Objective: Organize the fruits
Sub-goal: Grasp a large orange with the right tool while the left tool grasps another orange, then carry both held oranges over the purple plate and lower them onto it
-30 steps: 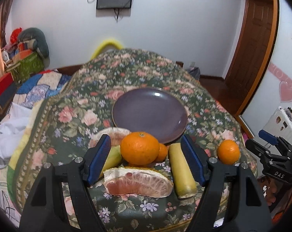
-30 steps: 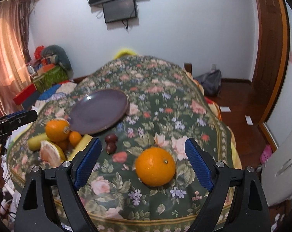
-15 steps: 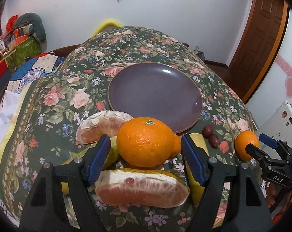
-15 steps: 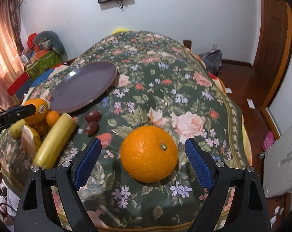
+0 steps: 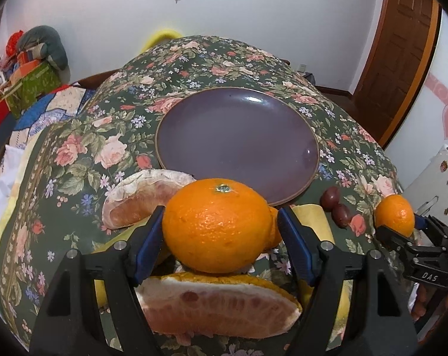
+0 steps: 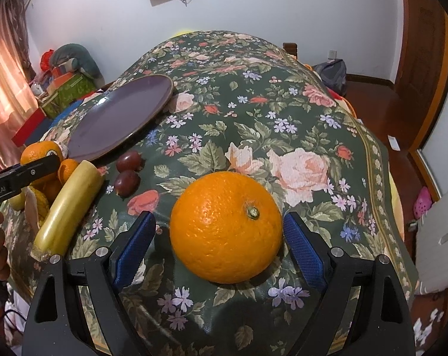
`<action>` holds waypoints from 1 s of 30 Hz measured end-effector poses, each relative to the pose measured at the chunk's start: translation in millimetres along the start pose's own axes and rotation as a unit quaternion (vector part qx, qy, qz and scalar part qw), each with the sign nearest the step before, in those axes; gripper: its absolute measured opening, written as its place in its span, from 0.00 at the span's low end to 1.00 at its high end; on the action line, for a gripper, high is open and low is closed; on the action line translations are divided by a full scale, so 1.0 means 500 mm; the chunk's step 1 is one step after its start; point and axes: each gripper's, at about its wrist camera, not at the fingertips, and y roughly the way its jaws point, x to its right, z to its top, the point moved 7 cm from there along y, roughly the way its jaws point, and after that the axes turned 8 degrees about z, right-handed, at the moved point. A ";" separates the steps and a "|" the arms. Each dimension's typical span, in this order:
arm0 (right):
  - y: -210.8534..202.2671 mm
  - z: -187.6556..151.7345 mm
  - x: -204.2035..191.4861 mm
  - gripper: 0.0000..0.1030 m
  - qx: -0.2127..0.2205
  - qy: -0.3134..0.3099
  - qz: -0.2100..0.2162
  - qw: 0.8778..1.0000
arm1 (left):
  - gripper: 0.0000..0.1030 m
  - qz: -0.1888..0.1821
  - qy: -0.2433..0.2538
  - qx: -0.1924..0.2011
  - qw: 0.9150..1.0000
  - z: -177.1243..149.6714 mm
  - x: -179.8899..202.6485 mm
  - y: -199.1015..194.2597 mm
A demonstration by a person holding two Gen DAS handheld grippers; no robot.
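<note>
My left gripper (image 5: 221, 231) is open, its blue pads on either side of a big orange (image 5: 216, 225) that rests on a pile with two pomelo wedges (image 5: 221, 305), a smaller orange and yellow banana pieces. An empty purple plate (image 5: 238, 139) lies just behind the pile. My right gripper (image 6: 219, 237) is open around a second big orange (image 6: 225, 227) on the floral tablecloth; small gaps show on both sides. That orange also shows in the left wrist view (image 5: 394, 215).
Two dark red small fruits (image 6: 127, 172) lie between a banana piece (image 6: 69, 204) and the plate (image 6: 120, 118). The floral tablecloth (image 6: 283, 124) drops off at the near and right edges. Boxes and bags are stacked at the far left (image 5: 31, 71).
Both grippers have moved forward and lower, so that each orange now sits between its gripper's pads. Neither orange has moved.
</note>
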 end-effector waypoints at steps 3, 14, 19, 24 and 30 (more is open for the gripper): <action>0.002 0.000 0.000 0.76 -0.001 0.005 0.009 1.000 | 0.71 0.003 0.008 0.001 1.000 -0.001 0.000 0.000; -0.006 0.009 0.005 0.64 0.001 0.014 0.014 1.000 | 0.64 0.001 0.011 -0.008 1.000 -0.004 -0.006 -0.008; -0.019 0.020 -0.006 0.64 0.008 0.017 0.028 0.999 | 0.64 -0.005 0.001 -0.006 1.000 -0.001 -0.016 -0.026; -0.040 0.044 -0.030 0.64 0.027 0.004 0.032 0.999 | 0.64 -0.004 -0.009 0.015 1.000 0.016 -0.031 -0.060; -0.067 0.099 -0.071 0.64 0.062 -0.022 0.041 0.997 | 0.64 0.000 -0.018 0.043 0.999 0.050 -0.054 -0.098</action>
